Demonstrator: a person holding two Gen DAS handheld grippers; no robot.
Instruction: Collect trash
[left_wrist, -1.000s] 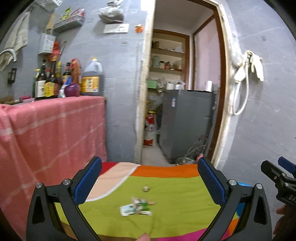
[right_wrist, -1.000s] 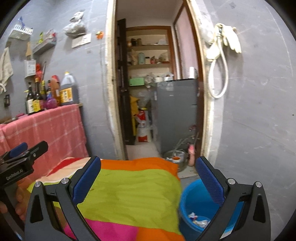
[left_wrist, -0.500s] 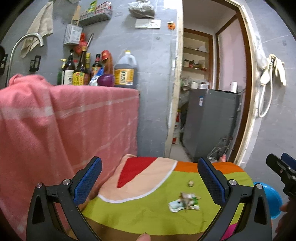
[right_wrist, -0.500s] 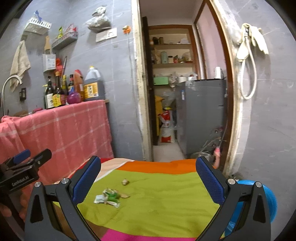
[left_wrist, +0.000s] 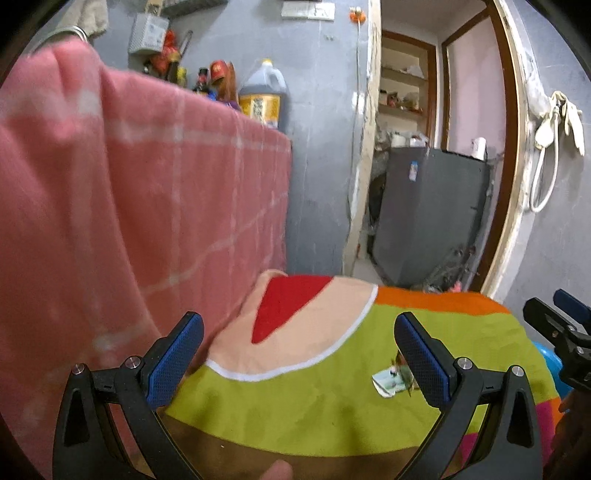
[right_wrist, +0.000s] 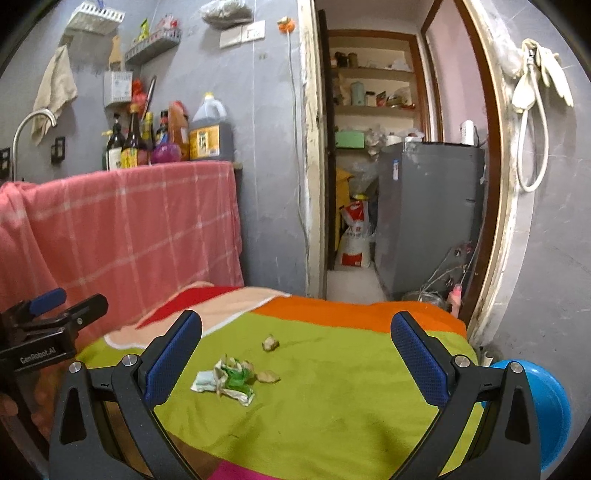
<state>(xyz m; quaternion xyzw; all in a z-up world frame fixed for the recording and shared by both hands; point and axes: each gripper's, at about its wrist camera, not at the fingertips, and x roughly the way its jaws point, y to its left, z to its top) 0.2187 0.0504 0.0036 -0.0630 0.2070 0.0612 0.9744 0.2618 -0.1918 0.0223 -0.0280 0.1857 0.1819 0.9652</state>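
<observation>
A crumpled green-and-white wrapper (right_wrist: 231, 380) lies on the bright patchwork cloth (right_wrist: 351, 387), with two small tan scraps (right_wrist: 270, 343) close beside it. In the left wrist view the wrapper (left_wrist: 389, 380) sits partly behind the right finger. My right gripper (right_wrist: 295, 354) is open and empty, above the cloth, with the wrapper just inside its left finger. My left gripper (left_wrist: 297, 354) is open and empty, over the cloth's left part. A blue bin (right_wrist: 546, 402) stands low at the cloth's right edge.
A pink checked cloth (right_wrist: 122, 229) hangs over a counter on the left, with bottles (right_wrist: 129, 144) and an oil jug (right_wrist: 208, 129) on top. A doorway behind holds a grey cabinet (right_wrist: 428, 210) and a white sack (right_wrist: 356, 236). A grey wall (right_wrist: 554, 240) is on the right.
Both grippers have swung left. The wrapper has come into the right wrist view and shifted right in the left wrist view. The blue bin has slid to the right edge. Both stay open.
</observation>
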